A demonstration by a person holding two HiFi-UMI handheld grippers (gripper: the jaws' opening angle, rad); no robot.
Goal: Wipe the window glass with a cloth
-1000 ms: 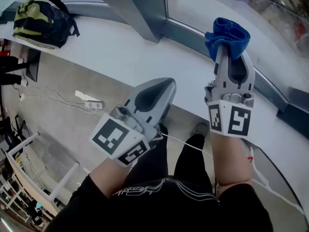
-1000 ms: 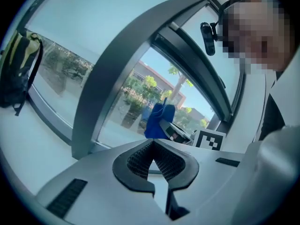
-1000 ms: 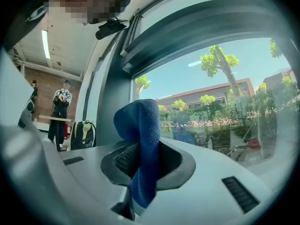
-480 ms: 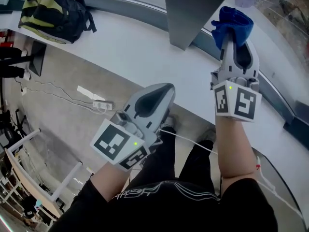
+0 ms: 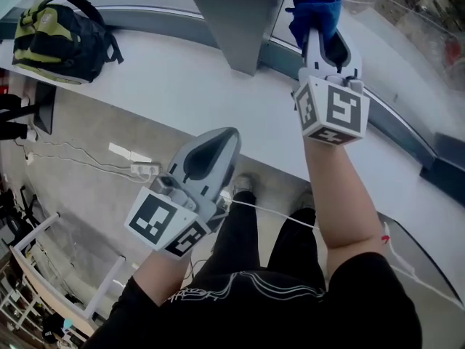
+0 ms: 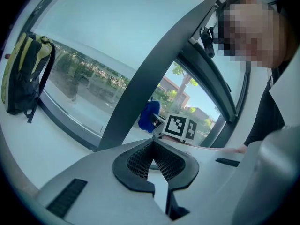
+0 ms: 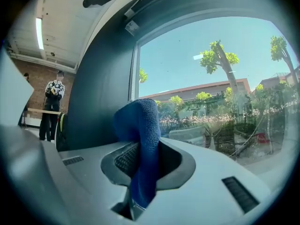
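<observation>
A blue cloth (image 5: 315, 6) is bunched between the jaws of my right gripper (image 5: 320, 29), which is shut on it and raised next to the window glass (image 5: 385, 27), right of the grey pillar (image 5: 234, 17). In the right gripper view the cloth (image 7: 139, 118) hangs out of the jaws in front of the glass (image 7: 225, 88); I cannot tell whether it touches the pane. My left gripper (image 5: 231, 135) is held lower, over the sill's edge, shut with nothing in it. The left gripper view shows its pads (image 6: 140, 159) meeting and the cloth (image 6: 148, 116) beyond.
A white window sill (image 5: 174, 71) runs below the panes. A black and yellow-green backpack (image 5: 58, 38) sits on it at far left. A power strip (image 5: 136, 169) with cables lies on the floor. A person (image 7: 52, 108) stands far back in the room.
My right gripper has carried the cloth up and to the left, closer to the glass beside the pillar. The left gripper has drifted slightly left and down.
</observation>
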